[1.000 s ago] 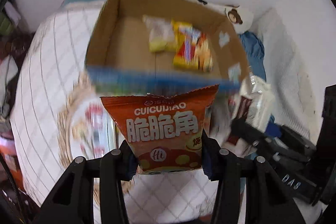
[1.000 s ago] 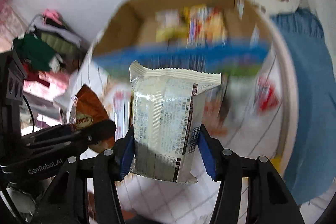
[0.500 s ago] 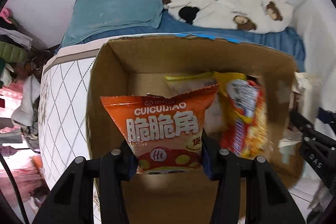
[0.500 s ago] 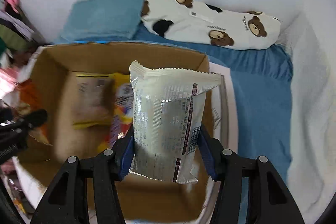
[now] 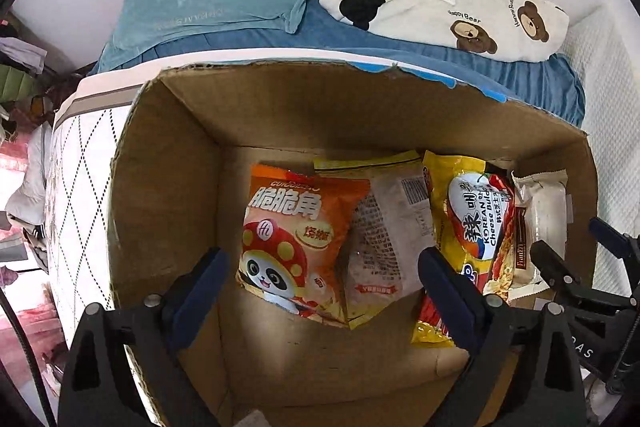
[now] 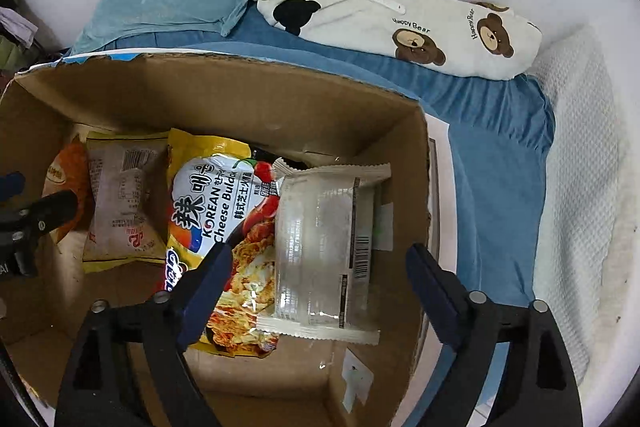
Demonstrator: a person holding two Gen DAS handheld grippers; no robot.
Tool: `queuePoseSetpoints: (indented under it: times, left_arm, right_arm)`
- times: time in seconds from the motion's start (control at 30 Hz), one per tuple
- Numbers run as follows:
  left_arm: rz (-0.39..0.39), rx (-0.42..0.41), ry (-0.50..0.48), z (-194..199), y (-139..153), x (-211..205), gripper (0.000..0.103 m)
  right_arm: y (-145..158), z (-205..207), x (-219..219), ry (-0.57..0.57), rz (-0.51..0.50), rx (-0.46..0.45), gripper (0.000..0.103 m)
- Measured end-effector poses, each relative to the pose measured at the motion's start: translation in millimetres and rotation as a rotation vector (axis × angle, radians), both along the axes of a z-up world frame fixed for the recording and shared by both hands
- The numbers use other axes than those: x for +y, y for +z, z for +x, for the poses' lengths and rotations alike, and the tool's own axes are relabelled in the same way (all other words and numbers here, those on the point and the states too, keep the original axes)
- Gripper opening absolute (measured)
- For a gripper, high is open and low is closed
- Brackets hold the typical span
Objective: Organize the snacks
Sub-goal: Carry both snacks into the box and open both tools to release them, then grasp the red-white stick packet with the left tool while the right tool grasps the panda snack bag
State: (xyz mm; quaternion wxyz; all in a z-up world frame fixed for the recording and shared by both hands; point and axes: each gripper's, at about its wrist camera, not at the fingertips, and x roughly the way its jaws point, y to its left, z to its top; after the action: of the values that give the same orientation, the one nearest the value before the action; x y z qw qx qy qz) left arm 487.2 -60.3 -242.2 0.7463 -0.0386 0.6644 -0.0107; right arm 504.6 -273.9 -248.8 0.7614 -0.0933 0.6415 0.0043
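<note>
Both my claws point down over the cardboard box (image 5: 168, 187) on the bed. Left claw (image 5: 324, 287) jaws opening, empty; orange chip bag (image 5: 296, 235) lies on the box floor. Right claw (image 6: 320, 279) jaws opening, empty; clear wrapped pack (image 6: 320, 247) lies beside the yellow noodle packet (image 6: 212, 203).

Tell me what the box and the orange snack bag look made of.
Box: brown corrugated cardboard, matte, with a ragged torn top edge. Orange snack bag: apparently thin plastic film, glossy and printed, creased, with a crimped serrated top seal.
</note>
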Motion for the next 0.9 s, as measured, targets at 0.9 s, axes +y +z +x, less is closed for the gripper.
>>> queuePoseSetpoints:
  times: [0.9]
  left_arm:
    - [-0.010,-0.309,0.041,-135,70,3,0.097]
  right_arm:
    - [58,-147,1,-0.078,0.250,-0.223,0.091]
